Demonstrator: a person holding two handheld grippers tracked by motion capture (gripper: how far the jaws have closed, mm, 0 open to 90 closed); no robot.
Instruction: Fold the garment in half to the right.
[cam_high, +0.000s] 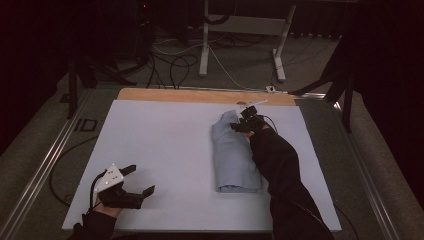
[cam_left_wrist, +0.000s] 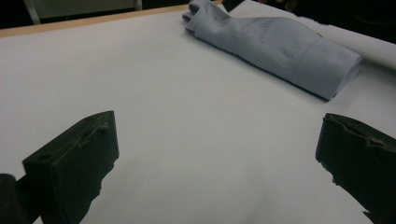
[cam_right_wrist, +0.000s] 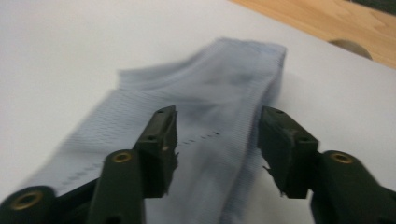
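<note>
Left gripper (cam_high: 134, 181): held low at the person's near left, jaws spread wide, nothing between them. Right gripper (cam_high: 243, 123): extended far forward on a dark-sleeved forearm (cam_high: 280, 165), pointing away from the person, jaws parted about halfway, pads pressing on nothing.

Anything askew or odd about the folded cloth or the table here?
Nothing stands out. The folded light-blue garment lies as a fairly neat, long bundle on the white sheet, its far end a little rumpled under the open right gripper. The open left gripper is apart, near the front edge.
</note>
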